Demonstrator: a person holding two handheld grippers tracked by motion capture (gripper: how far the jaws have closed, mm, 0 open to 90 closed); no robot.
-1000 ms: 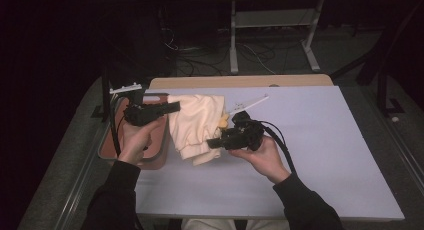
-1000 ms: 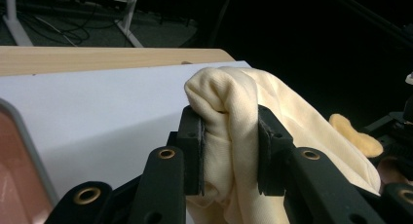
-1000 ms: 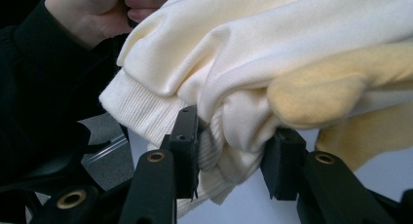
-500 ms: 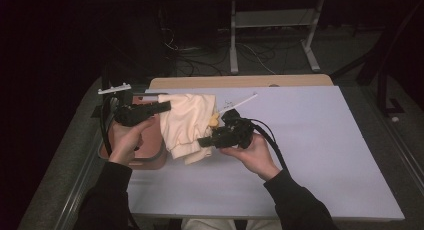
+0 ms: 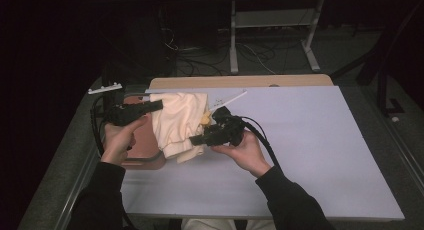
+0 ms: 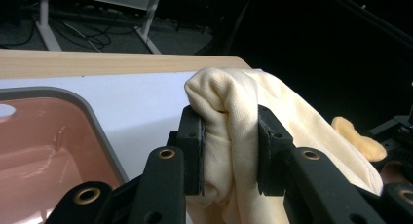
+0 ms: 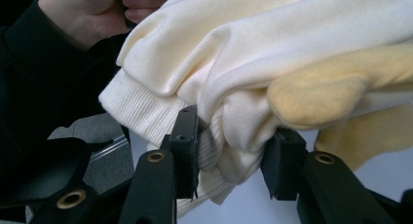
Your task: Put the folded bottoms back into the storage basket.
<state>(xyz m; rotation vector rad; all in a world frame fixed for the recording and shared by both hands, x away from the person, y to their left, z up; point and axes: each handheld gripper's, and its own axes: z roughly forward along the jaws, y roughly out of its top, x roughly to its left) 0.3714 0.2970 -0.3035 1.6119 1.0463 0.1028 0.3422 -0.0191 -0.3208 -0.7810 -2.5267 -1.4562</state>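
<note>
Cream garment stretched front-to-back

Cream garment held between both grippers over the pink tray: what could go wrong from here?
1. The left gripper pinches only a bunched fold of the cream garment; a pull could slip it free.
2. The right gripper clamps the ribbed hem, while loose layers and the yellow part hang outside and may sag.
3. Hanging cloth could drag across the pink tray rim and shift it.
</note>
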